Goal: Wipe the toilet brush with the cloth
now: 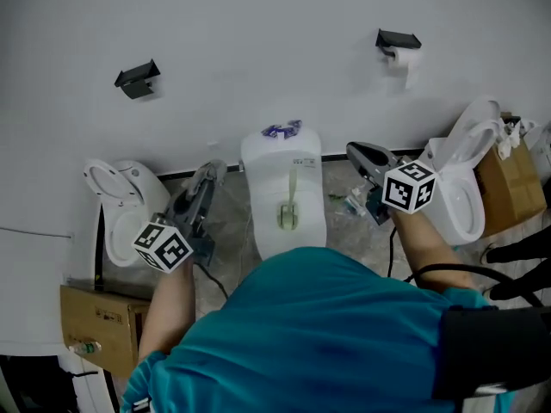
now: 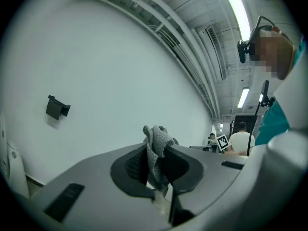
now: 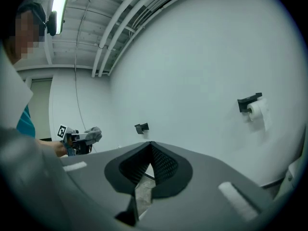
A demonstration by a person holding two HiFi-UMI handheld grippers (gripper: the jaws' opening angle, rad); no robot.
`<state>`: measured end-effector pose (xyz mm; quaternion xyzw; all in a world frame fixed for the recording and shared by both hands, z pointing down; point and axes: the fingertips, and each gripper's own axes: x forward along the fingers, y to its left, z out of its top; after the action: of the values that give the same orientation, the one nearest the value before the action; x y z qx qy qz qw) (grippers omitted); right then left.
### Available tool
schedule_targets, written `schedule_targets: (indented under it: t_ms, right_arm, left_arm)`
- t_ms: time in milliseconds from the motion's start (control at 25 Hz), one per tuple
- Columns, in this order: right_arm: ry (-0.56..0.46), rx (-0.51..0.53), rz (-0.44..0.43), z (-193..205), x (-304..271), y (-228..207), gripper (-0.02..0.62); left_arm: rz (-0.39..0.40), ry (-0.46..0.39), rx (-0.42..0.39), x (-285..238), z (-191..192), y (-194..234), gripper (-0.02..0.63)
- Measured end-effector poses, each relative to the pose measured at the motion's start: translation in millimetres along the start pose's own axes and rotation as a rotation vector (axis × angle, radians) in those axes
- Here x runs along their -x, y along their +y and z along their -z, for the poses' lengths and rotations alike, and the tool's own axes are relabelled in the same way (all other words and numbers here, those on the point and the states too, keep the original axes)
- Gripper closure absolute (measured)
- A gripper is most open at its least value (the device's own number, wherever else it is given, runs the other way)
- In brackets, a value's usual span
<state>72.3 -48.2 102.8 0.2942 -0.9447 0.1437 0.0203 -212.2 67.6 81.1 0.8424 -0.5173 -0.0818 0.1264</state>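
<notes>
Hovering both grippers either side of the white toilet (image 1: 258, 166), with no wiping under way. Pinching a grey cloth (image 2: 156, 141) firmly in the left gripper (image 2: 156, 154), a crumpled tuft poking up past the tips. Showing the right gripper (image 3: 150, 147) closed tip to tip on nothing, just a sliver of floor visible below the meeting point.

Spotting the toilet brush (image 1: 289, 203) dead centre: pale and slim, resting on top of the toilet between the two grippers and touched by neither. Hard to call from above whether upright or lying flat.

Judging it light and stiff, probably smooth plastic along the handle, so likely to tip or skate if nudged from one side only. Best taken by the handle with the empty right gripper, which would need to open first. Then steady it and bring the cloth in from the left. Expect the cloth to be soft and limp, folding readily round the handle but prone to slipping free if held by too little.

Reaching forward with both forearms from the teal shirt (image 1: 327, 334), left low and outward, right held a little higher. Tilting both grippers up toward the wall (image 1: 258, 41), to judge by the wall and ceiling filling each gripper view.
</notes>
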Motion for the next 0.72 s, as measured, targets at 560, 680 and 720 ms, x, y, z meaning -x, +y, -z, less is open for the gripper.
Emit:
schedule_targets:
  t_ms: [560, 680, 720]
  right_arm:
    - [0.032, 0.049, 0.016, 0.2, 4.6, 15.9, 0.598]
    - [0.037, 0.062, 0.014, -0.1, 2.2, 16.4, 0.598]
    - [0.038, 0.064, 0.013, -0.4, 1.7, 16.3, 0.598]
  left_arm:
    - [0.060, 0.002, 0.005, -3.4, -2.5, 0.5, 0.567]
    - [0.063, -0.006, 0.013, -4.7, -2.2, 2.5, 0.568]
    - [0.063, -0.009, 0.017, -4.9, -1.6, 3.0, 0.566]
